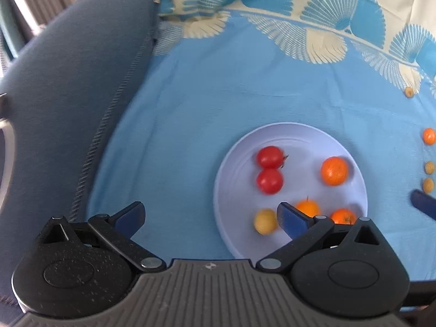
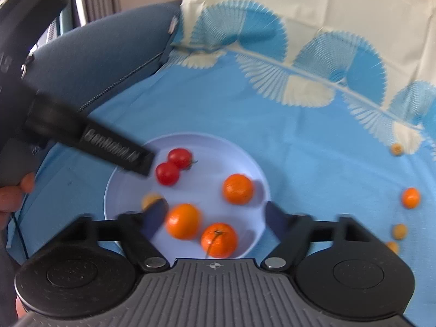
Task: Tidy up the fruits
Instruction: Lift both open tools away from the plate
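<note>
My left gripper [image 1: 209, 215] hangs with its blue-padded fingers [image 1: 290, 219] spread wide and nothing between them, one finger over the near rim of the round pale lilac plastic plate [image 1: 294, 136], the other over the light blue cloth with fan patterns [image 1: 204, 95] that covers the surface. My right gripper [image 2: 215, 219] is also spread apart, its pads touching nothing, and it hovers over the plate's near edge with two of the round oranges [image 2: 182, 224] showing in the gap between its fingers.

On the plate lie two small red tomatoes [image 1: 269, 170] touching each other, three oranges set apart from them, and one small yellow fruit [image 1: 265, 221] just beside my left gripper's inner finger. Off the plate, well to its right on the cloth, sit a small orange fruit [image 2: 411, 197] and a few little yellowish fruits [image 2: 399, 231]; they are too blurred to tell what kind. A dark blue-grey upholstered cushion [image 1: 81, 81] borders the cloth on the left. In the right wrist view, my hand [image 2: 16, 193] grips the black handle of the left gripper
</note>
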`<state>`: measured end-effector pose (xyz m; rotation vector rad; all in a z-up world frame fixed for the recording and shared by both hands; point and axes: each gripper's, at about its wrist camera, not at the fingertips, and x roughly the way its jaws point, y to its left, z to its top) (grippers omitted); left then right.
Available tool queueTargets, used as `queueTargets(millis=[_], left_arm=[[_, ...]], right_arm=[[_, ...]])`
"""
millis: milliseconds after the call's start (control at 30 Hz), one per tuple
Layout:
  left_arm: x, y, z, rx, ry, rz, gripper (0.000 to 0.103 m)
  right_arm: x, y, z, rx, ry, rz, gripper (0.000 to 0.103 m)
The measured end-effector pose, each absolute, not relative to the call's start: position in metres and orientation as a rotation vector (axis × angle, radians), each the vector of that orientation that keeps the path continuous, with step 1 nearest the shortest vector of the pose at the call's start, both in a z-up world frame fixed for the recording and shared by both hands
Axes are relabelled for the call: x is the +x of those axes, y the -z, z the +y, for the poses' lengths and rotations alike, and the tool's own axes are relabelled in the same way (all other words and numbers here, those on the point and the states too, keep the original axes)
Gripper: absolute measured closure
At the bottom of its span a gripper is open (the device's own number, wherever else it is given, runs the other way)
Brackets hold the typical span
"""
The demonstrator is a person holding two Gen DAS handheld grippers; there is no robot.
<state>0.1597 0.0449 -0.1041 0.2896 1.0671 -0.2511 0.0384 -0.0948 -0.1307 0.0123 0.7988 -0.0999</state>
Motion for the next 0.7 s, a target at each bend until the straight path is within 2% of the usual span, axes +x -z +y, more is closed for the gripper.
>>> queueTargets(millis=[100,267,700], left_arm=[[0.136,0.091,0.065,0.263,0.243,1.077,0.0],[0.092,0.076,0.087,0.246,0.222,1.095,0.0],[0.018,0.026,0.115,0.211,0.176,0.939,0.0]], right_arm=[[0.018,0.116,-0.096,0.07,0.127,0.825,0.005],[-0.026,0.098,-0.08,0.125,0.105,0.855,0.003],[-0.106,0.046,-0.042,0.051,0.12,0.681,0.001]])
